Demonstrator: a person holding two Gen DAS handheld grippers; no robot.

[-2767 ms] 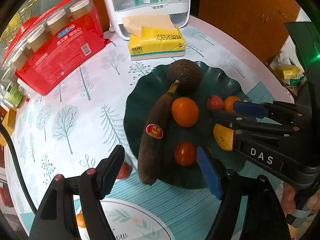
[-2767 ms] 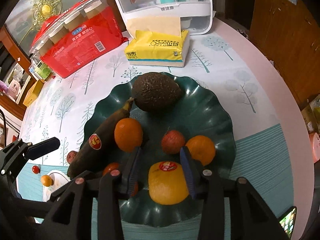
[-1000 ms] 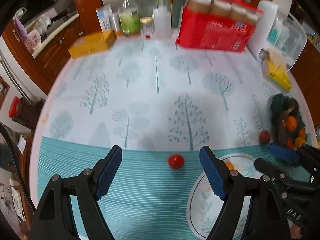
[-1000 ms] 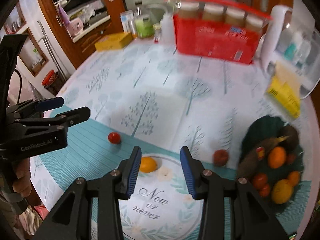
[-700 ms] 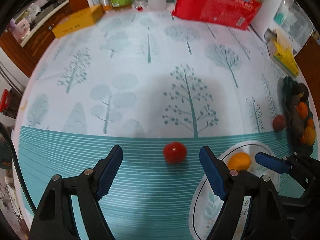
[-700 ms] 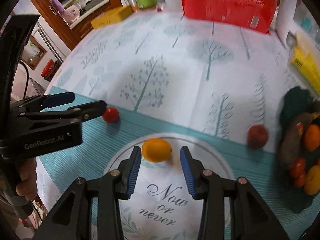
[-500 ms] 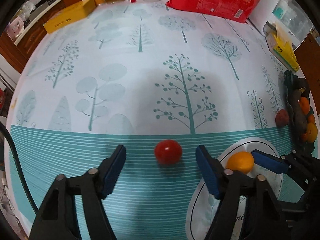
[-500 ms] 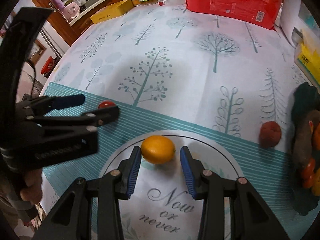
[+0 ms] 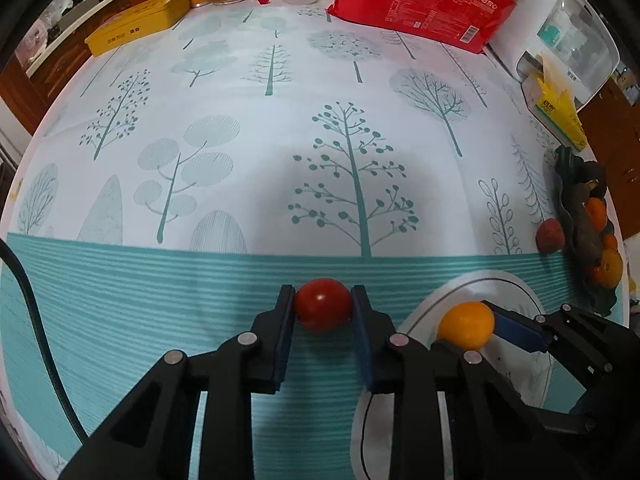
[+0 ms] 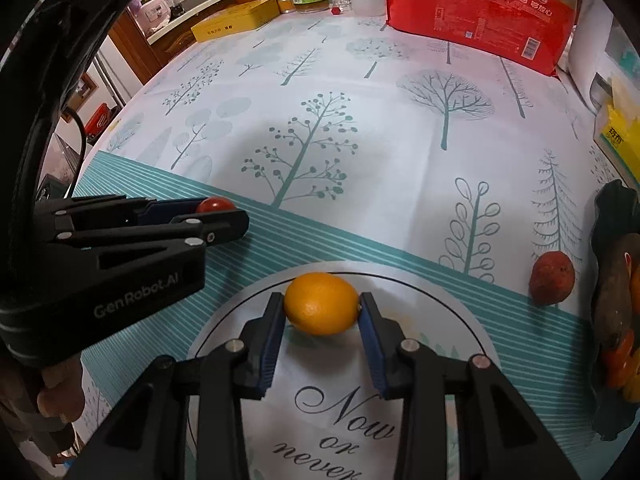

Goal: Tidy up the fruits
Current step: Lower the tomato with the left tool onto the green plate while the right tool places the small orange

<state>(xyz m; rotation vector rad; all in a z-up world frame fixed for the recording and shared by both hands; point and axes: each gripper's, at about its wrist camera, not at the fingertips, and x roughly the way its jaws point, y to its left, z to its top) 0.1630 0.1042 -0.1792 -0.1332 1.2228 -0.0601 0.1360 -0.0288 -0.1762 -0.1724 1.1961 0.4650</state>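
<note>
Pick-up step: left gripper [image 9: 323, 305] has just clamped onto the red tomato [image 9: 323, 309] on the teal-striped cloth, and right gripper [image 10: 321, 312] has just closed on the small orange [image 10: 321, 309] on the printed circle. Next move, I'd guess, is lifting both and carrying them to the dark green fruit plate [image 10: 608, 216] at 3 o'clock, keeping the grip gentle so the tomato isn't crushed.

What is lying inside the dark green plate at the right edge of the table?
The dark green plate holds a dark banana and several orange fruits. The picture edge cuts off its far side.
</note>
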